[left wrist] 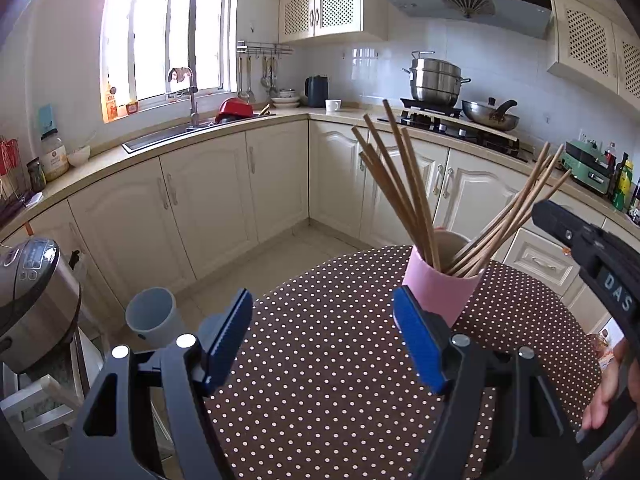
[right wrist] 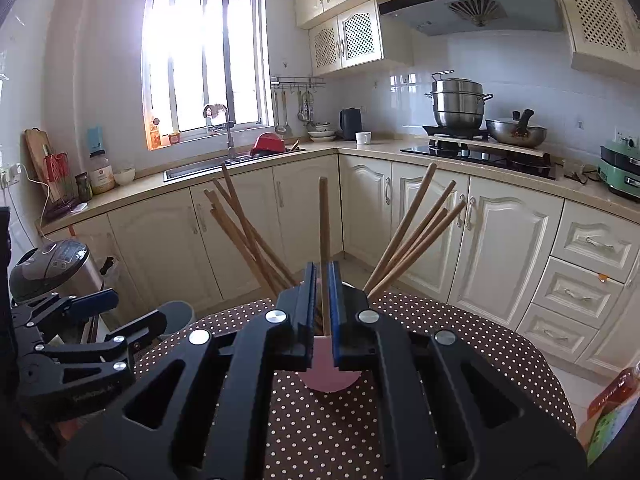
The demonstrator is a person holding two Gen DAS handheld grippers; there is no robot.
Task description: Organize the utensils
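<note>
While its jaws are clamping a single upright chopstick (right wrist: 324, 240), the right gripper (right wrist: 322, 312) is holding it directly over the pink cup (right wrist: 330, 380), probably so the stick can drop in beside the others. Chopstick bundles (right wrist: 256, 232) are fanning left and right from that cup, crowding the opening. The left gripper (left wrist: 324, 336) is hanging released and empty above the polka-dot table (left wrist: 320, 400), near the cup, with a grey cup (left wrist: 154, 316) standing further left.

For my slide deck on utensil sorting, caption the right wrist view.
Right claw shut on one chopstick above the pink cup of chopsticks on the polka-dot table.
</note>
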